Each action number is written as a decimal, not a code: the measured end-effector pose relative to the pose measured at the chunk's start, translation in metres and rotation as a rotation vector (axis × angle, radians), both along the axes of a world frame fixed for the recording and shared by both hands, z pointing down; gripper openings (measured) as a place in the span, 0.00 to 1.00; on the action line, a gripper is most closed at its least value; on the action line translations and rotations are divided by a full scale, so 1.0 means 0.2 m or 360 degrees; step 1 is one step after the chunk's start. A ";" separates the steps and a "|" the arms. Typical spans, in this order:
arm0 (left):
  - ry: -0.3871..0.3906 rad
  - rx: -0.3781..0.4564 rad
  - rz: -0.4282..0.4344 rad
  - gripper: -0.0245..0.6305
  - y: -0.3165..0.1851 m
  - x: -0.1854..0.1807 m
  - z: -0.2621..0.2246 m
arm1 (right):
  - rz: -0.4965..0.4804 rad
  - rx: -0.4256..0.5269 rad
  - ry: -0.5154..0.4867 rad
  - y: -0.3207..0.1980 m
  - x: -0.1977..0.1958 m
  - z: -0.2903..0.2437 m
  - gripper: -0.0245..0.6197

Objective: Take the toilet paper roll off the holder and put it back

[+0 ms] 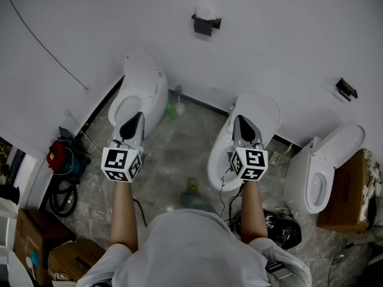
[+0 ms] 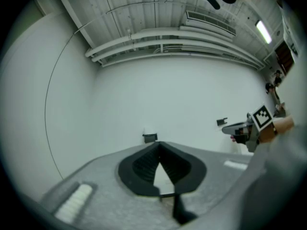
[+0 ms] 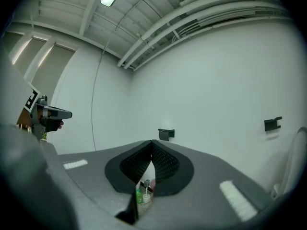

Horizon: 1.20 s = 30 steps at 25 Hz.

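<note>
The toilet paper roll (image 1: 205, 9) sits on its black holder (image 1: 206, 24) on the white wall, well ahead of both tongs and between their two lines of aim, touched by neither. In the left gripper view the holder (image 2: 149, 137) shows just above and slightly left of the tips; in the right gripper view the holder (image 3: 166, 134) lies just above and slightly right of the tips. The roll itself is too small to make out in either of these two views. The left tongs (image 1: 137, 116) are closed, tips together, with nothing between them, and point level at the wall over the left toilet (image 1: 143, 91). The right tongs (image 1: 239, 119) are likewise closed and empty, held over the middle toilet (image 1: 257, 109). Each gripper sees the other off to its side, well apart. A green bottle (image 1: 172, 109) stands on the floor by the wall between the two tongs, and it shows low through the gap behind the right tongs' tips (image 3: 139, 195). A second black holder (image 1: 346, 88) hangs on the wall far to the right of the right tongs, above a third toilet (image 1: 323, 166), with a cardboard box (image 1: 350, 190) beside that.
</note>
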State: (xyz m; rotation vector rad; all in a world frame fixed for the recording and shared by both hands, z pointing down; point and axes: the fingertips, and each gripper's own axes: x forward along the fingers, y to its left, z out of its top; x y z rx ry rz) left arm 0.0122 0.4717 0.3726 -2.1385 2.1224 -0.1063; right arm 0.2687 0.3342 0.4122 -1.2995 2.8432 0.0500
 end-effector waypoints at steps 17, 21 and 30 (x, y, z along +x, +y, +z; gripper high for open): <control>0.0001 -0.0088 -0.0006 0.04 -0.71 -0.30 0.12 | 0.0006 -0.0056 0.0003 -0.71 -0.28 0.12 0.04; 0.0000 -0.0120 0.0005 0.04 -0.86 -0.33 0.17 | 0.0023 -0.0086 0.0008 -0.86 -0.30 0.18 0.04; -0.0001 -0.0123 -0.0016 0.04 -1.17 -0.44 0.10 | 0.0008 -0.0095 0.0005 -1.18 -0.42 0.13 0.04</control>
